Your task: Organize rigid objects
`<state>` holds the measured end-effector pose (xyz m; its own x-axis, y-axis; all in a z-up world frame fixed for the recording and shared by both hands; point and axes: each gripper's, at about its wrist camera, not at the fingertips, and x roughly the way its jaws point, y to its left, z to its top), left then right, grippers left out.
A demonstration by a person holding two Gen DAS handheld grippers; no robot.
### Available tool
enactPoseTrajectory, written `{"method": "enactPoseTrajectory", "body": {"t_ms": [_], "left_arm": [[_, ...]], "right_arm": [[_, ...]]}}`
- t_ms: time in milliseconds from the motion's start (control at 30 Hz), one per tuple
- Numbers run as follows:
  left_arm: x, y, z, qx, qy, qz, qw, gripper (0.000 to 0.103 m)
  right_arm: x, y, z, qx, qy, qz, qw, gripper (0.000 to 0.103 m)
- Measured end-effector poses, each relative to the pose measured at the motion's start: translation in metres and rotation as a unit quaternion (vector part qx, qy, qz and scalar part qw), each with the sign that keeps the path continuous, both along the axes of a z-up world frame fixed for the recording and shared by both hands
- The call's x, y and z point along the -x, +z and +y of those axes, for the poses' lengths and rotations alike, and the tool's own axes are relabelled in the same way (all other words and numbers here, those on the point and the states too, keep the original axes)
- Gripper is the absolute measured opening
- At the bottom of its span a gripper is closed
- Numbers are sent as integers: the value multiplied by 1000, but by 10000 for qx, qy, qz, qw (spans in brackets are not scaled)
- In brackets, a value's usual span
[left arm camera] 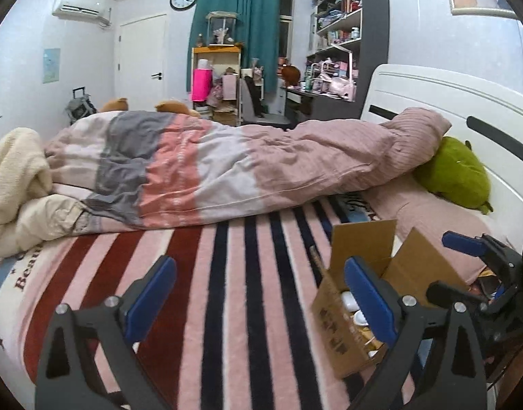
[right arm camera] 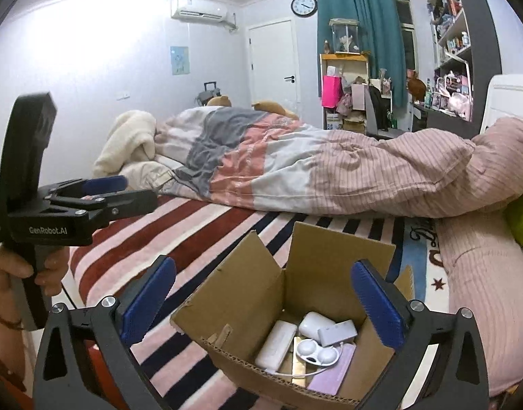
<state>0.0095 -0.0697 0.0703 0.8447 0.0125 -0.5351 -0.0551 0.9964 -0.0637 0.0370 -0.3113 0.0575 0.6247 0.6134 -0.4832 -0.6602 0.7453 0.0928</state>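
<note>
While both pairs of fingers stand apart and empty, the cardboard box (right arm camera: 289,311) sits on the bed between the right gripper (right arm camera: 261,304) fingers; its small cases (right arm camera: 276,344) look light, hard, slippery: pinch their long sides.
</note>
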Motion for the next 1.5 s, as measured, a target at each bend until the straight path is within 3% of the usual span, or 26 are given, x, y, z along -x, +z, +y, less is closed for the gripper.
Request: {"method": "enactPoseTrajectory", "body": {"t_ms": [1500], "left_arm": [[12, -8, 11, -38, 412, 55, 9991, 98]], "right_arm": [[-4, -10, 8, -79, -19, 34, 10000, 103]]}}
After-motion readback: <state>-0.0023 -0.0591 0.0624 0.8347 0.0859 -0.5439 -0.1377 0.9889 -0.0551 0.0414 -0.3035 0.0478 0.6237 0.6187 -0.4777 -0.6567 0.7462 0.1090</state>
